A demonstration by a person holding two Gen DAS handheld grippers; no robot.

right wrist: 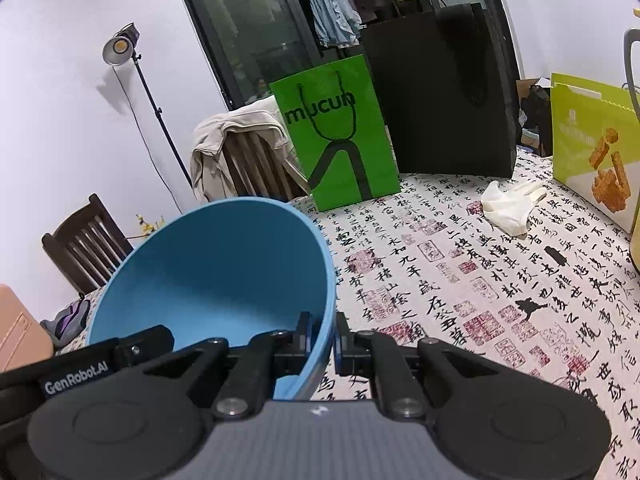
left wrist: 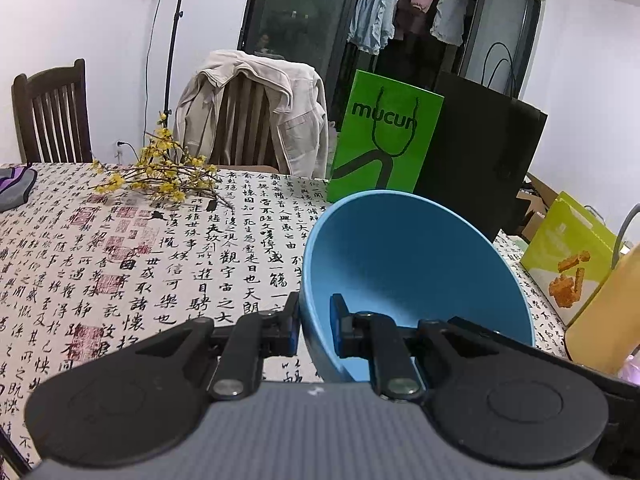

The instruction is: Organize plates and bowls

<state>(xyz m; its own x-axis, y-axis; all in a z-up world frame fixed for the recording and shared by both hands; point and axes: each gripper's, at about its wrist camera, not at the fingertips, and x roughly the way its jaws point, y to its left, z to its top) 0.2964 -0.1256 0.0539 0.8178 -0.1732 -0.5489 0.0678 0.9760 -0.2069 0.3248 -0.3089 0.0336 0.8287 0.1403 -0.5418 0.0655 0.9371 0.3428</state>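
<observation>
A large blue bowl (left wrist: 416, 264) is held up above the calligraphy tablecloth (left wrist: 120, 264) by both grippers. My left gripper (left wrist: 316, 320) is shut on the bowl's left rim, one finger outside the wall and one inside. In the right wrist view the same blue bowl (right wrist: 216, 268) fills the left half, and my right gripper (right wrist: 322, 338) is shut on its right rim the same way. The left gripper's body (right wrist: 88, 364) shows at the bowl's near left edge. The bowl looks empty inside.
A green paper bag (right wrist: 340, 136) and a black bag (right wrist: 440, 96) stand at the table's far side. A yellow-green snack bag (right wrist: 592, 148) and a white cloth (right wrist: 508, 204) lie right. Yellow flower twigs (left wrist: 160, 172) lie far left. Two chairs, one with a jacket (left wrist: 256, 108), stand behind.
</observation>
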